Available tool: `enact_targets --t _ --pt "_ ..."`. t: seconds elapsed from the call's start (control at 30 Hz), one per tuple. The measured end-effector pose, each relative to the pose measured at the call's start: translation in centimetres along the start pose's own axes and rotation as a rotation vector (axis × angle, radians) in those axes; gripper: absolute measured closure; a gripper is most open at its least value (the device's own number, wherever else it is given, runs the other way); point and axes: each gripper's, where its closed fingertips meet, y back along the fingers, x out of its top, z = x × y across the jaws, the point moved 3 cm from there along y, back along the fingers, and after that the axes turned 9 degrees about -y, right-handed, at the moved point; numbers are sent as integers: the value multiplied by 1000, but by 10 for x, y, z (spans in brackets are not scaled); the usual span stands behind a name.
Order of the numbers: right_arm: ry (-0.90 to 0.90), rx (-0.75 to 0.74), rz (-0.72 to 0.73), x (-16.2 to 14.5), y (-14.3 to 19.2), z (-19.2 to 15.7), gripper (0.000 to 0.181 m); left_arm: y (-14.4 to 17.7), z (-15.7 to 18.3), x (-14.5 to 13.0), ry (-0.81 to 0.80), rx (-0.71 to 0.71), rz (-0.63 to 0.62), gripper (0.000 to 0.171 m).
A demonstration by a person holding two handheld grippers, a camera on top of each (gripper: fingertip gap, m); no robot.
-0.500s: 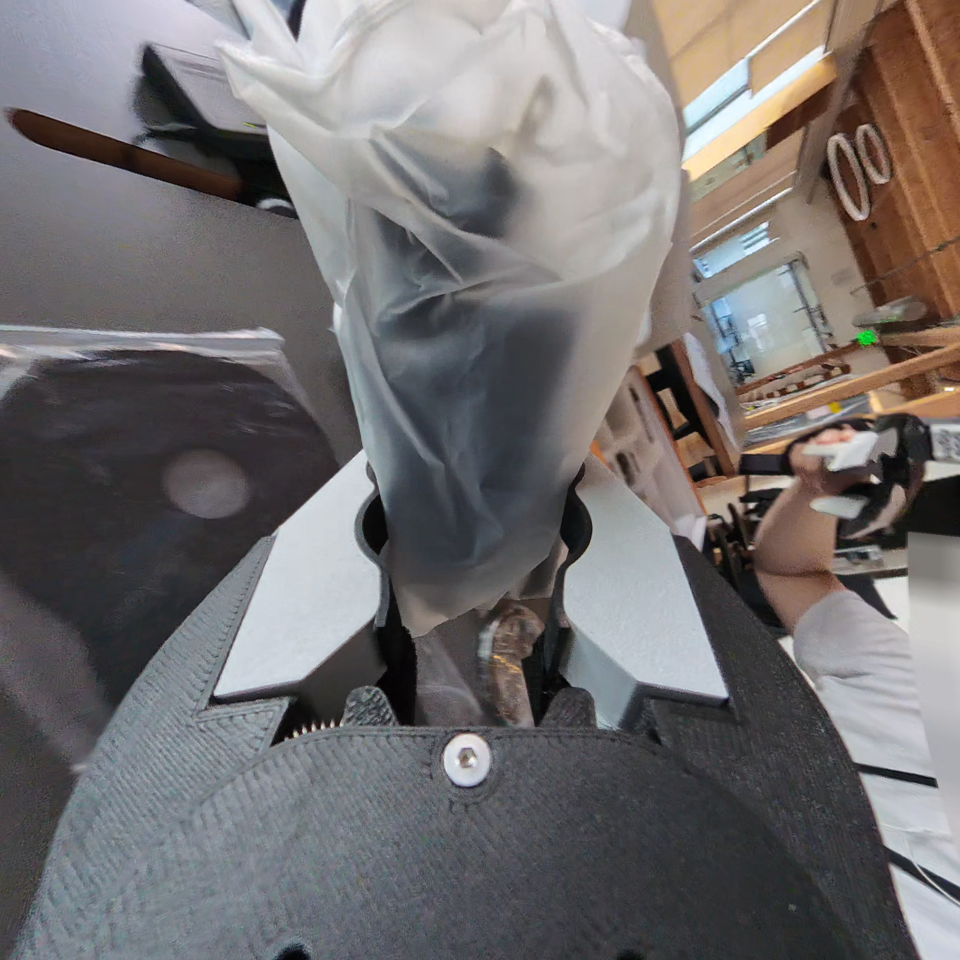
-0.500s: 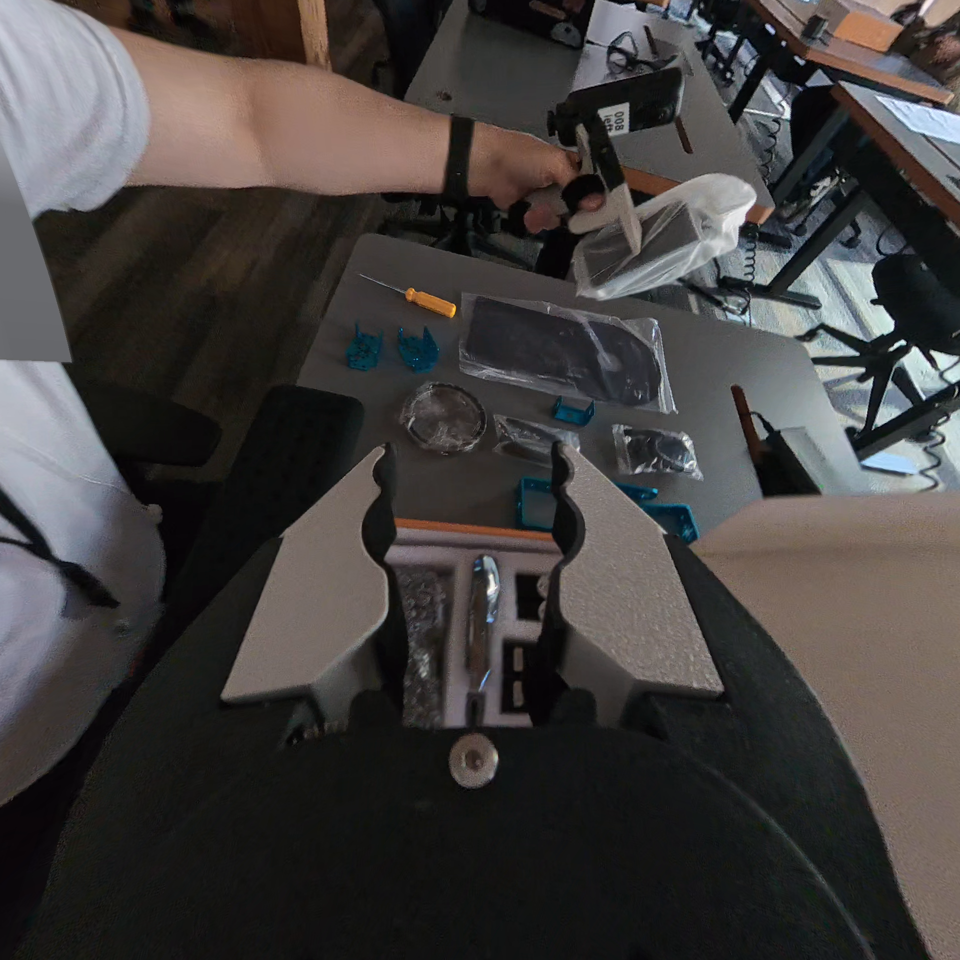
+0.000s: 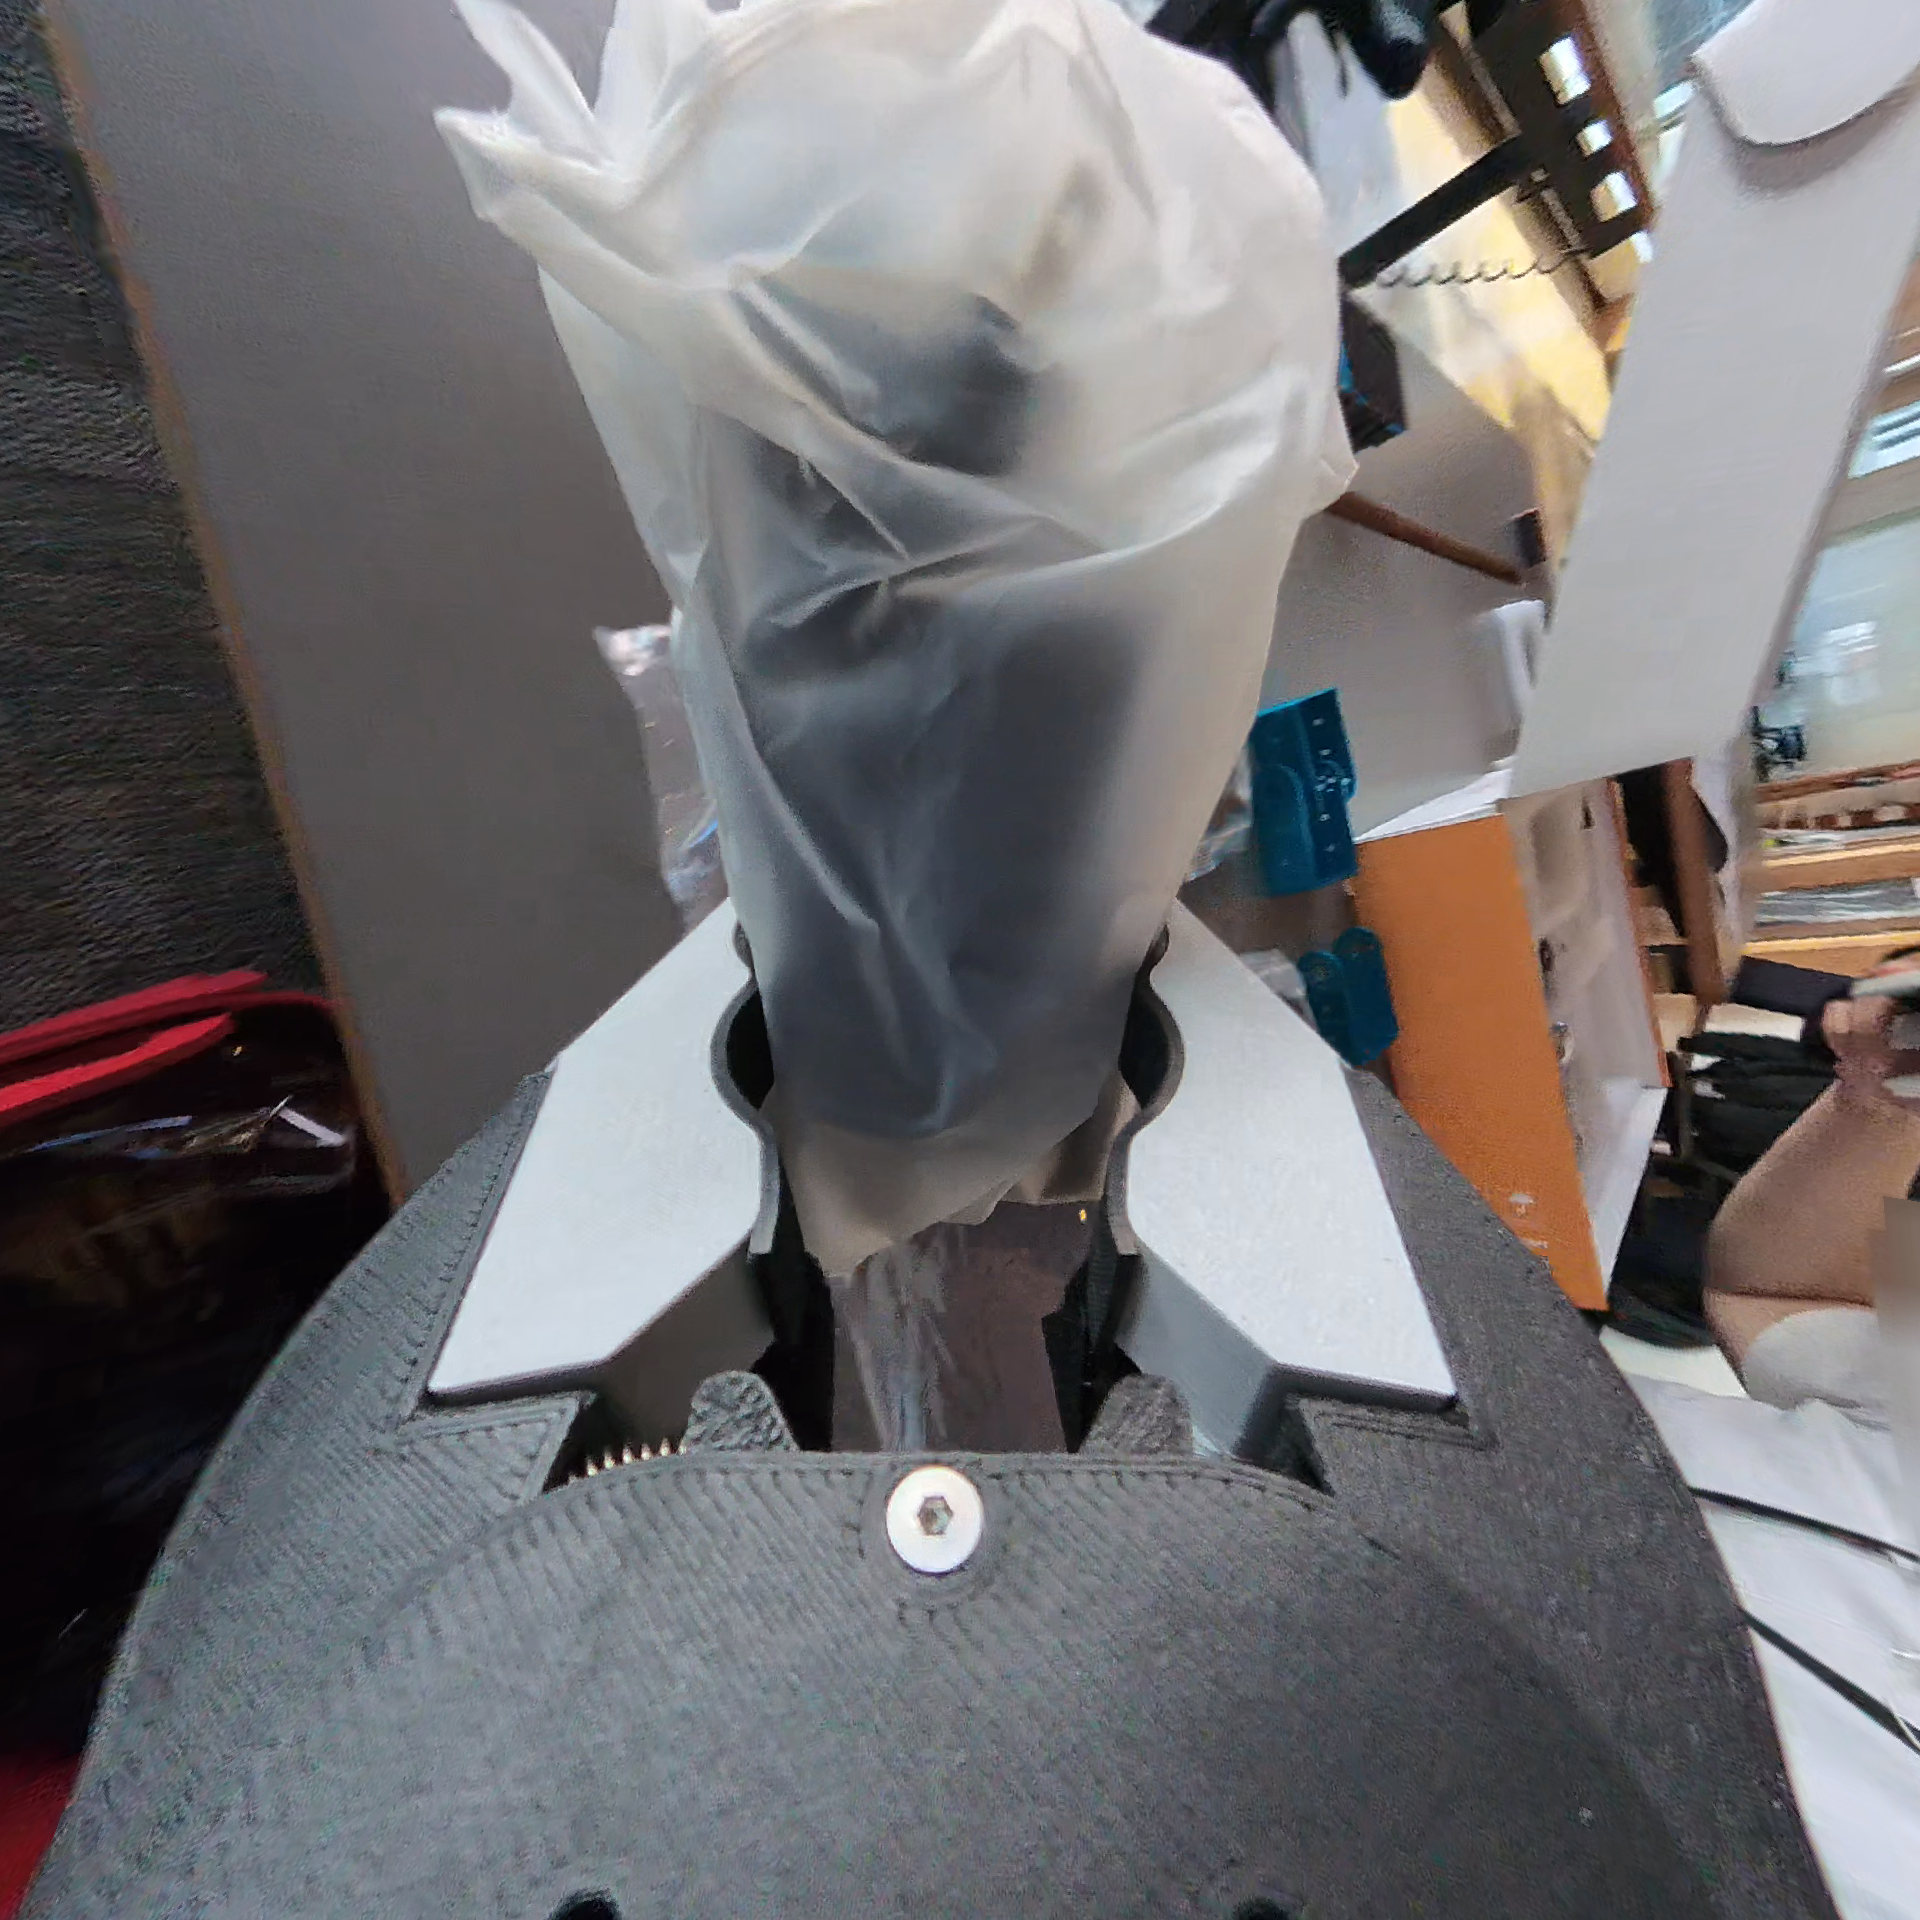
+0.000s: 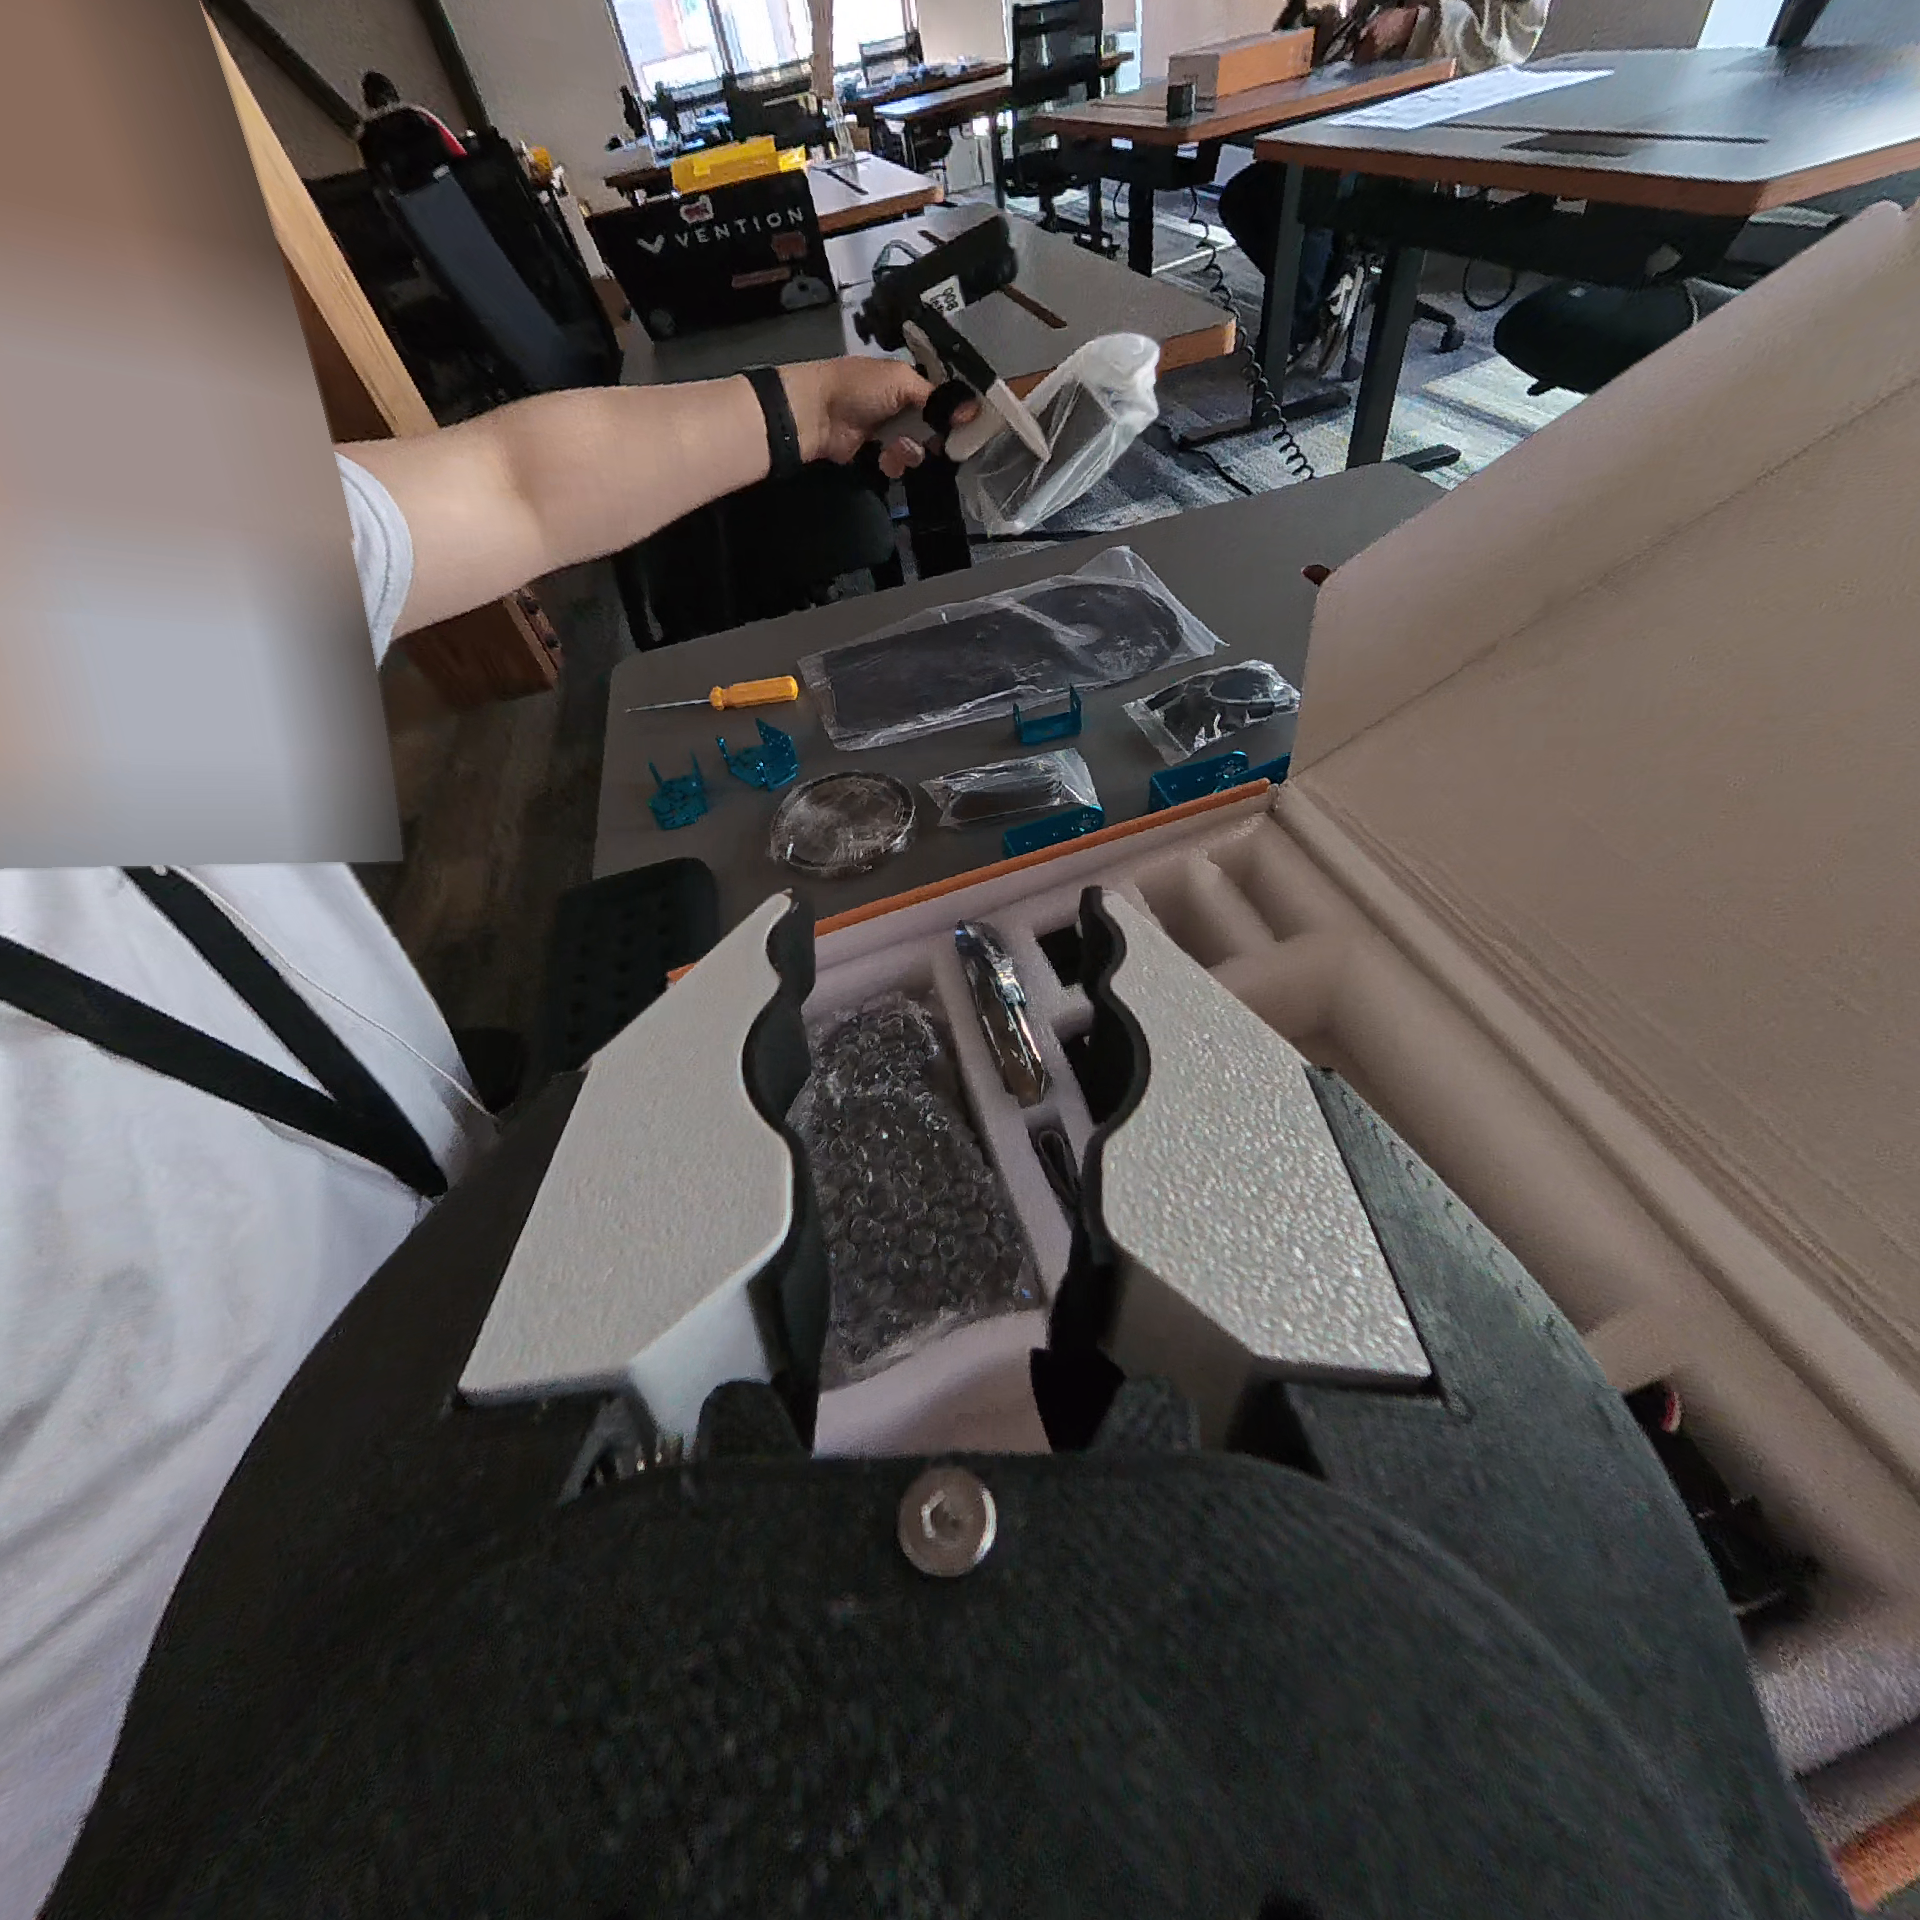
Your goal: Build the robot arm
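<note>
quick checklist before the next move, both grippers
1. Left hand-held gripper shut on the bag: ok.
2. Bag clear of the table, held in the air: ok.
3. What the dark item in the bag is: cannot tell.
4. Right hand-held gripper open and empty: ok.
5. Right hand-held gripper over the open foam box, not touching its contents: ok.

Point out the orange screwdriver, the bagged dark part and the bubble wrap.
orange screwdriver (image 4: 753, 690), right wrist view, on its handle.
bagged dark part (image 3: 935, 790), left wrist view, mid-bag.
bubble wrap (image 4: 904, 1174), right wrist view, its middle.
</note>
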Motion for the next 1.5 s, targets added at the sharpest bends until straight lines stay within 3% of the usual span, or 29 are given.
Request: enact_targets --t 0.1,0.2,0.37,0.5,0.7,0.87,1.03,1.13,1.23,1.33,1.43,1.5 --pt "31 23 -60 5 -26 -3 131 9 -16 -5 34 53 -18 106" --pt "109 87 -109 7 -54 -19 131 4 -23 9 16 75 -11 106" --pt "74 150 -115 -6 -72 -36 132 -38 -43 51 -50 136 -112 106" --pt "-14 60 -108 -20 -60 -24 132 -80 -60 77 -31 182 -223 106" --pt "-96 -72 -6 -19 -21 -13 137 -114 -78 84 -60 461 -444 106" --pt "-83 -89 16 -22 0 -13 136 -118 -74 83 -14 608 -468 106" --pt "-73 -89 -4 -33 14 -13 135 -122 -73 80 -55 649 -496 103" --pt "-67 -124 -20 -42 25 -11 133 -121 -73 81 -112 678 -489 90" --pt "-48 -159 -11 -46 39 -10 130 -105 -66 88 -153 717 -450 87" --pt "-13 -184 6 -49 55 -7 130 -88 -28 112 -162 610 -245 89" --pt "40 -267 17 -54 68 13 131 -68 50 126 -220 376 60 89" --pt "120 -309 -44 -56 68 27 134 -54 120 106 -283 178 210 92"
